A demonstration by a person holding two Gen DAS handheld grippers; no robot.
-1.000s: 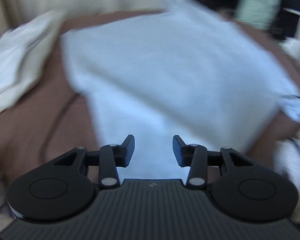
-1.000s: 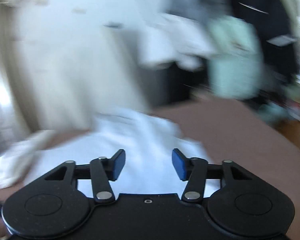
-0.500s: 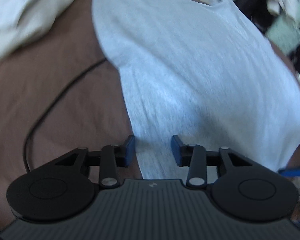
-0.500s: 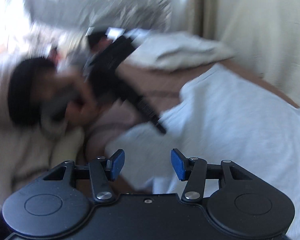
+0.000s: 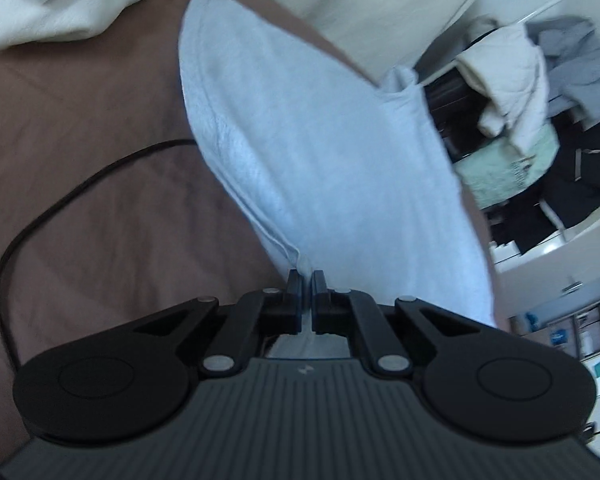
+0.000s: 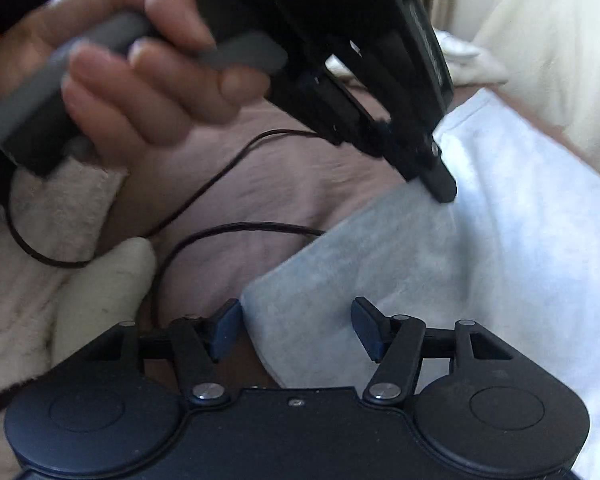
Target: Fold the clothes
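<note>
A bed covered with a brown sheet fills the scene, with a cream blanket bunched at its far left edge and a thin black cable looping across the sheet. Further right, a pale blue T-shirt lies spread on the bed. The left tool has just closed its jaws and now pinches the shirt's near edge, cloth caught between the pads. In the right wrist view, a hand grips that tool's grey handle. The right tool has just been widening; its jaws stand apart over the shirt's corner, not pressing it.
</note>
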